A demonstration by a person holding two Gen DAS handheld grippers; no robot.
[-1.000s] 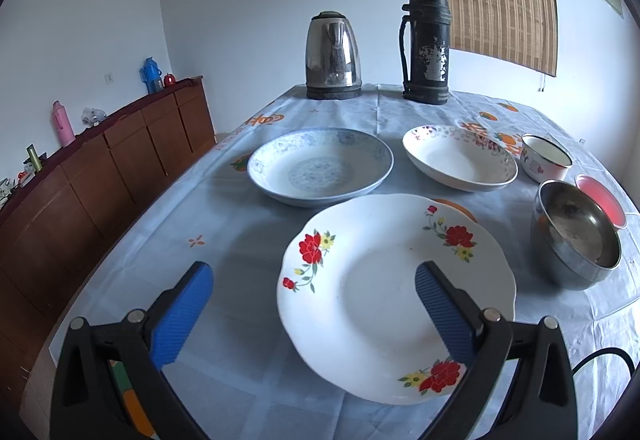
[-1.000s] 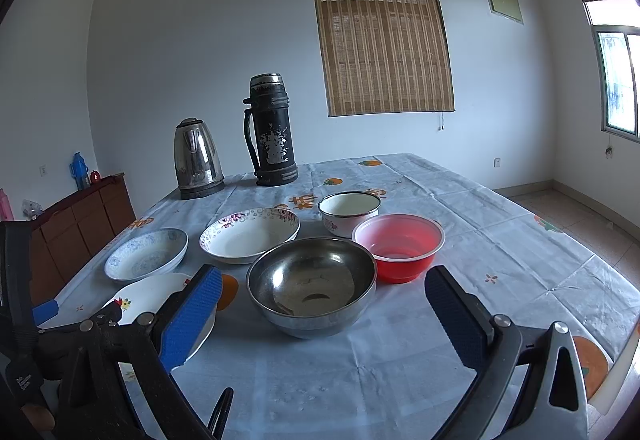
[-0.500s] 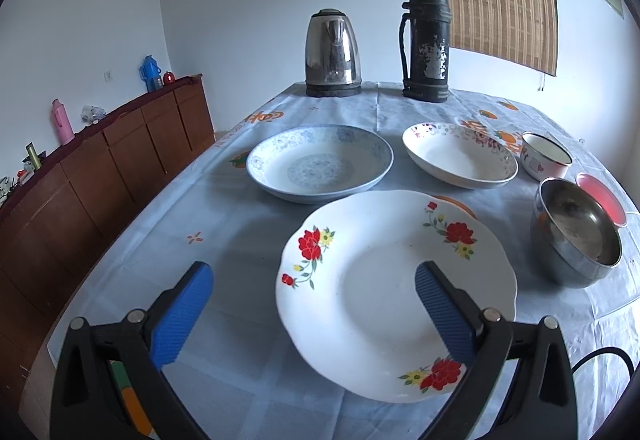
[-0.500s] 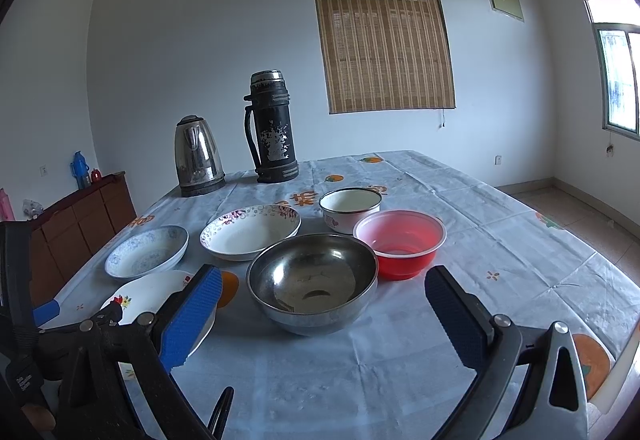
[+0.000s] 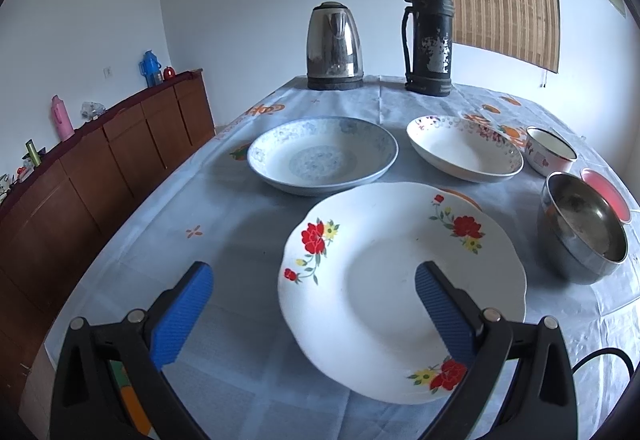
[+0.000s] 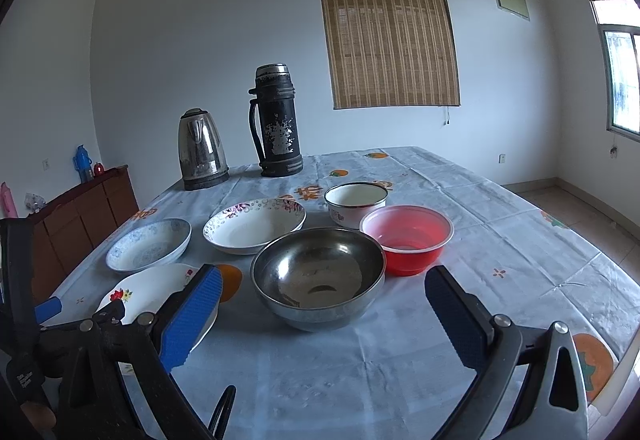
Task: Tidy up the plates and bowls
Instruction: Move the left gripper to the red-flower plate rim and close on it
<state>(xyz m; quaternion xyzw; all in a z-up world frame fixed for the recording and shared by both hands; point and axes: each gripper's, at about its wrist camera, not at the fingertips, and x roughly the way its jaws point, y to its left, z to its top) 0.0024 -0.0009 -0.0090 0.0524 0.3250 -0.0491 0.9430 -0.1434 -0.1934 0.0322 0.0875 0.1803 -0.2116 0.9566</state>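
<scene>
A white plate with red flowers lies nearest, under my open left gripper, whose right finger hangs over it. Behind it sit a blue-patterned deep plate and a white floral-rimmed deep plate. At the right stand a steel bowl, a red plastic bowl and a white enamel cup-bowl. My right gripper is open and empty, just in front of the steel bowl. The red bowl, the enamel bowl and the plates lie around it.
A steel kettle and a black thermos stand at the table's far end. A wooden sideboard runs along the left wall. The table has a pale cloth with bare room on the right. A black cable trails near the flowered plate.
Both views have shifted only slightly, the left gripper easing a little closer over the flowered plate. Nothing on the table has moved and both grippers stay open.
</scene>
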